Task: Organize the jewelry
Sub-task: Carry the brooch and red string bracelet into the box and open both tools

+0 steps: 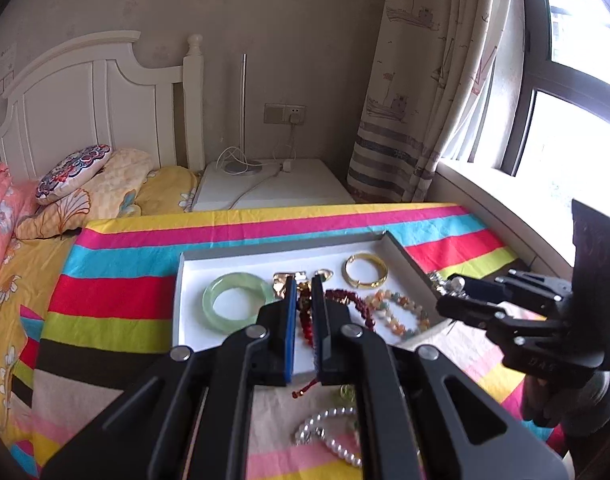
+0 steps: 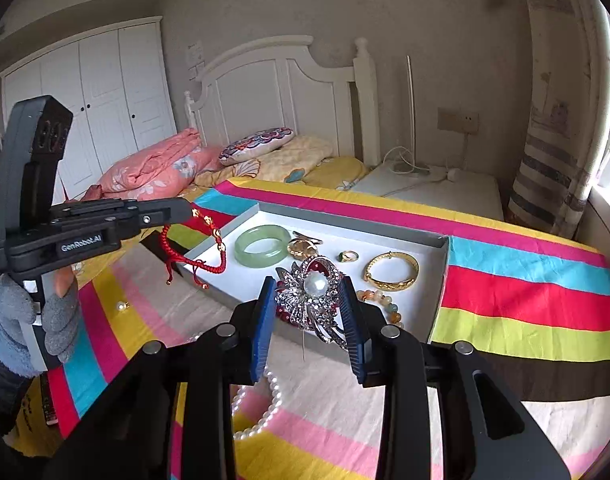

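My left gripper (image 1: 304, 285) is shut on a red cord bracelet with gold beads (image 2: 193, 256), which dangles over the near left corner of the white tray (image 2: 345, 222). My right gripper (image 2: 308, 286) is shut on a silver brooch with a pearl (image 2: 315, 292), held above the tray's front edge. Inside the tray lie a green jade bangle (image 1: 235, 302), a gold bangle (image 1: 365, 270), a pastel bead bracelet (image 1: 401, 312), a dark red bead bracelet (image 1: 353, 304) and small gold rings (image 2: 348, 256). A pearl necklace (image 2: 265, 408) lies on the cloth in front.
The tray sits on a bright striped cloth (image 2: 525, 292). A single pearl earring (image 2: 122, 306) lies on the cloth to the left. Beyond are a bed with pillows (image 2: 157, 168), a white nightstand (image 1: 273, 188) and a window sill (image 1: 485, 196). A gloved hand (image 2: 21, 320) grips the left handle.
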